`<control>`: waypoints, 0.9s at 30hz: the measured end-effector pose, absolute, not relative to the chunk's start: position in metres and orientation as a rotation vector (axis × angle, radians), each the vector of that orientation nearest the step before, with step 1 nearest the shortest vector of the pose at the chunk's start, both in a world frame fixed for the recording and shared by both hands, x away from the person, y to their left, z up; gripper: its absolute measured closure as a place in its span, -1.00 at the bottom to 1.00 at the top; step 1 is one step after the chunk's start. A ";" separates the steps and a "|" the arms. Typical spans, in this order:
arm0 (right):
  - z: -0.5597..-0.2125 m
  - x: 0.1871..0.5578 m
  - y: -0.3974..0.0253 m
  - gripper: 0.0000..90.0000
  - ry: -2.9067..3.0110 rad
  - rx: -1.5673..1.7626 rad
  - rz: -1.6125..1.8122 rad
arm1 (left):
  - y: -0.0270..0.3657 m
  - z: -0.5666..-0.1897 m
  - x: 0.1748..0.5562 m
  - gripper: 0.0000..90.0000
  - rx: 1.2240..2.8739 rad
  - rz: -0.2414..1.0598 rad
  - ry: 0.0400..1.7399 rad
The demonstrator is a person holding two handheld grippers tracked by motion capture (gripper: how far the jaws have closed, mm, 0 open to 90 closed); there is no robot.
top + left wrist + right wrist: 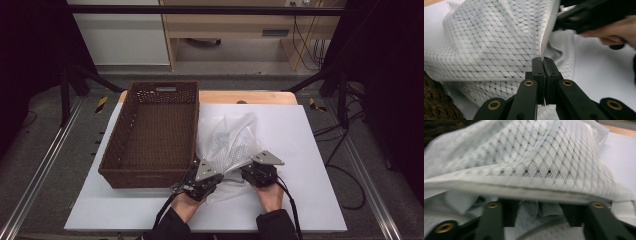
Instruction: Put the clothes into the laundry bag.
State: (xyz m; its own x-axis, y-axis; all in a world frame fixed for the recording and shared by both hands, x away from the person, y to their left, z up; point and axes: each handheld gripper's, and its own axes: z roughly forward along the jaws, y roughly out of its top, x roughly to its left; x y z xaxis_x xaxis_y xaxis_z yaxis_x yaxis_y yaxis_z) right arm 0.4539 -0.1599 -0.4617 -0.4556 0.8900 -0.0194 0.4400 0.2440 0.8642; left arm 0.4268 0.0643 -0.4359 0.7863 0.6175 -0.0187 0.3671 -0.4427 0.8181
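Left gripper (543,60) pinches the mesh bag (227,137); right gripper (259,172), jaws wide, beside it

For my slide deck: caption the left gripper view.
Left gripper shut on the zipper edge of a white mesh bag, the right gripper close behind.

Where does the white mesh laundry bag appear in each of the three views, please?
High view: the mesh laundry bag lies centre, right of the wicker basket, on the white board.
Left gripper view: it covers the upper left, its zipper edge pinched in the shut left tongs.
Right gripper view: it spans the frame.
Shared landmark: the bag's zipper edge.
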 end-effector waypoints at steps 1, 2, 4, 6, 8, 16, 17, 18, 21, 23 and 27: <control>-0.459 0.447 -0.163 -0.01 2.013 1.198 1.163 | 0.065 -0.436 0.427 0.96 2.078 0.356 0.735; -0.457 0.443 -0.164 -0.07 2.040 1.196 1.172 | 0.066 -0.435 0.427 0.96 2.072 0.361 0.735; -0.455 0.434 -0.165 -0.10 2.075 1.160 1.165 | 0.067 -0.435 0.427 0.96 2.066 0.364 0.742; -0.456 0.424 -0.164 -0.14 2.096 1.128 1.186 | 0.068 -0.433 0.426 0.96 2.059 0.366 0.742; -0.455 0.418 -0.162 -0.14 2.122 1.101 1.178 | 0.068 -0.432 0.426 0.96 2.053 0.377 0.737; -0.465 0.442 -0.132 0.29 2.148 1.129 1.216 | 0.069 -0.430 0.427 0.96 2.040 0.366 0.743; -0.468 0.447 -0.130 0.50 2.140 1.141 1.220 | 0.069 -0.430 0.426 0.96 2.041 0.367 0.741; -0.470 0.451 -0.128 0.62 2.142 1.168 1.213 | 0.069 -0.429 0.426 0.96 2.040 0.366 0.738; -0.474 0.465 -0.125 0.80 2.172 1.192 1.227 | 0.069 -0.427 0.426 0.96 2.035 0.365 0.737; -0.473 0.471 -0.121 0.82 2.185 1.195 1.218 | 0.069 -0.427 0.426 0.96 2.036 0.363 0.738; -0.475 0.483 -0.117 0.86 2.141 1.202 1.180 | 0.069 -0.426 0.424 0.96 2.030 0.341 0.732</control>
